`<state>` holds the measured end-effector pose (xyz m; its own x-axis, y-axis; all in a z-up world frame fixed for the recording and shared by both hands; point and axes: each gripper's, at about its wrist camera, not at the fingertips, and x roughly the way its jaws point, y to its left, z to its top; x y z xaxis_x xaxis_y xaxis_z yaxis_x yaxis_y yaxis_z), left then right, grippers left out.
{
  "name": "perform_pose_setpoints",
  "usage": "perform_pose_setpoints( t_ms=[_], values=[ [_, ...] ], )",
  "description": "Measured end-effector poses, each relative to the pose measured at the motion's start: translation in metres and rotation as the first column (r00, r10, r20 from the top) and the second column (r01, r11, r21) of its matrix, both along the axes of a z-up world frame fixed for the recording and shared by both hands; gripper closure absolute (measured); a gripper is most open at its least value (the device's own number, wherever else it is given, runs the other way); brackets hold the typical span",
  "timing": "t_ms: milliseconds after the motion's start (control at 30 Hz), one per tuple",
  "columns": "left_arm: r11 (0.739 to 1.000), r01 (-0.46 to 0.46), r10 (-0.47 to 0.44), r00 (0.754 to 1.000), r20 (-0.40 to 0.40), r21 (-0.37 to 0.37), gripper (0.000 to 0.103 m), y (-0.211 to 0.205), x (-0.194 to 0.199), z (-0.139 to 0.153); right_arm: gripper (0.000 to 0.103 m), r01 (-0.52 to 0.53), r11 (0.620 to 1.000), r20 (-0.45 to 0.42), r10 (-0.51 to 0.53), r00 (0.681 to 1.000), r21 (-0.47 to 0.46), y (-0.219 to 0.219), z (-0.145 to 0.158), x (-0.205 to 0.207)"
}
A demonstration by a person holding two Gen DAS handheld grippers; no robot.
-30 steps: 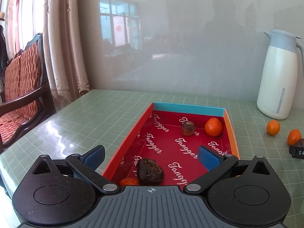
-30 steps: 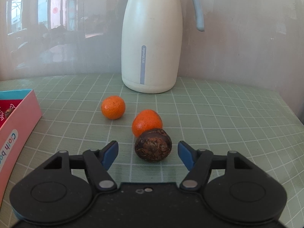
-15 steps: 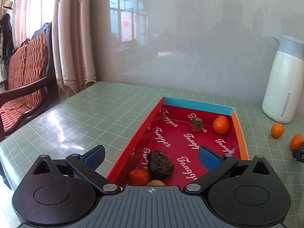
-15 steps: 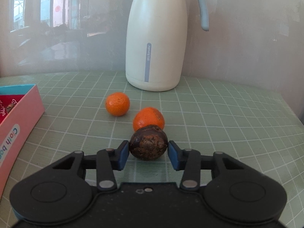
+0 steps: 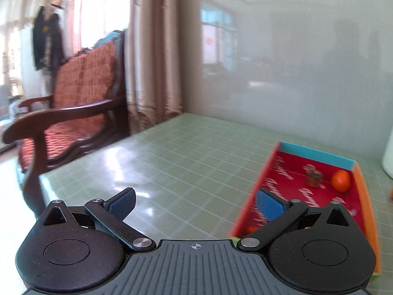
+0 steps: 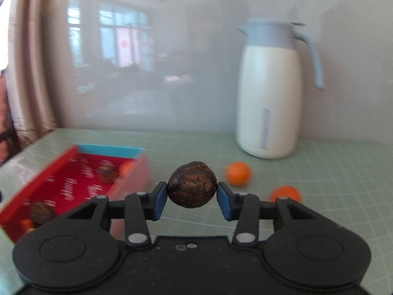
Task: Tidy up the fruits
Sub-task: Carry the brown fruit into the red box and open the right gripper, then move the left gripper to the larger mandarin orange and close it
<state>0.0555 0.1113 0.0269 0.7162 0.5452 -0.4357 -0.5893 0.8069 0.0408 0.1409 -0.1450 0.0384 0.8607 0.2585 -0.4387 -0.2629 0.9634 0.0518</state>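
Note:
My right gripper (image 6: 192, 198) is shut on a dark brown wrinkled fruit (image 6: 192, 184), held above the green table. Left of it lies the red box (image 6: 61, 162) with a blue far wall, holding a brown fruit (image 6: 106, 170), another brown fruit (image 6: 40, 212) and small oranges. Two oranges (image 6: 237, 173) (image 6: 285, 194) rest on the table to the right of the held fruit. In the left wrist view my left gripper (image 5: 195, 200) stands open over bare table, with the red box (image 5: 357, 189) to its right, a brown fruit (image 5: 313, 178) and an orange (image 5: 340, 180) inside.
A white and blue thermos jug (image 6: 270, 93) stands at the back right by the wall. A wooden chair with red cushions (image 5: 71, 108) sits beyond the table's left edge, near curtains (image 5: 152, 49). The green gridded table (image 5: 184, 172) stretches left of the box.
My right gripper closed on the brown fruit, lifted it and swung left toward the red box. My left gripper drifted left off the box, which now sits at its right.

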Motion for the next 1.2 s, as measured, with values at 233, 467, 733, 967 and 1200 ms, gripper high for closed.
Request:
perform_pose_setpoints(
  t_ms=[233,467,733,967,1200],
  values=[
    [0.995,-0.096,0.095,0.995,-0.023,-0.022,0.0,0.033,-0.011,-0.008,0.06,-0.222,0.975,0.004,0.222,0.975,-0.016,0.064,-0.002,-0.013],
    [0.988,-0.138,0.136,0.99,-0.037,-0.073,0.0,0.058,-0.019,-0.014,0.06,-0.332,0.938,-0.027,0.331,0.943,-0.095,0.111,-0.015,-0.027],
    [0.991,-0.113,0.111,0.993,-0.03,-0.066,0.0,0.048,-0.018,-0.014,0.055,-0.344,0.929,-0.025,0.344,0.939,-0.134,0.117,-0.017,-0.04],
    [0.996,-0.074,0.073,0.997,-0.021,-0.058,0.0,0.036,-0.014,-0.012,0.037,-0.265,0.96,0.028,0.268,0.963,-0.089,0.096,-0.004,-0.038],
    [0.999,0.001,-0.001,1.0,-0.012,-0.047,0.0,0.011,-0.005,-0.01,0.024,-0.097,0.991,0.027,0.1,0.995,-0.087,0.059,-0.003,-0.026]
  ],
)
